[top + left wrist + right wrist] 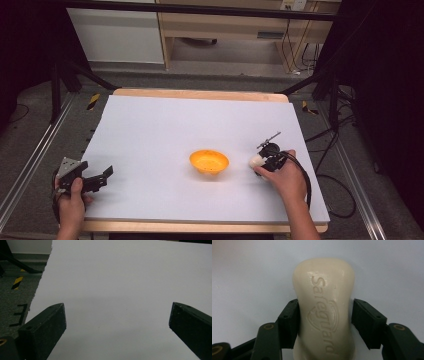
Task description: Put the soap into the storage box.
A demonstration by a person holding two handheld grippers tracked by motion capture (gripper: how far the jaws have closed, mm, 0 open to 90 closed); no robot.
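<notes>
A cream soap bar (324, 290) stamped "Safeguard" lies on the white sheet, and my right gripper (325, 315) is shut on its middle, one jaw pressed to each long side. In the high view the soap bar (256, 161) pokes out to the left of the right gripper (262, 160), just right of an empty orange bowl (209, 161) at the middle of the table. My left gripper (105, 179) rests at the front left of the sheet. Its jaws stand wide apart with nothing between them, as the left gripper (117, 315) view confirms.
The white sheet (200, 125) covers a wooden table (200, 94); its left edge (41, 285) runs close to my left gripper. Cables (325, 150) trail off the right side. Metal rails (30, 160) and stand legs flank the table, and wooden furniture (225, 25) stands behind.
</notes>
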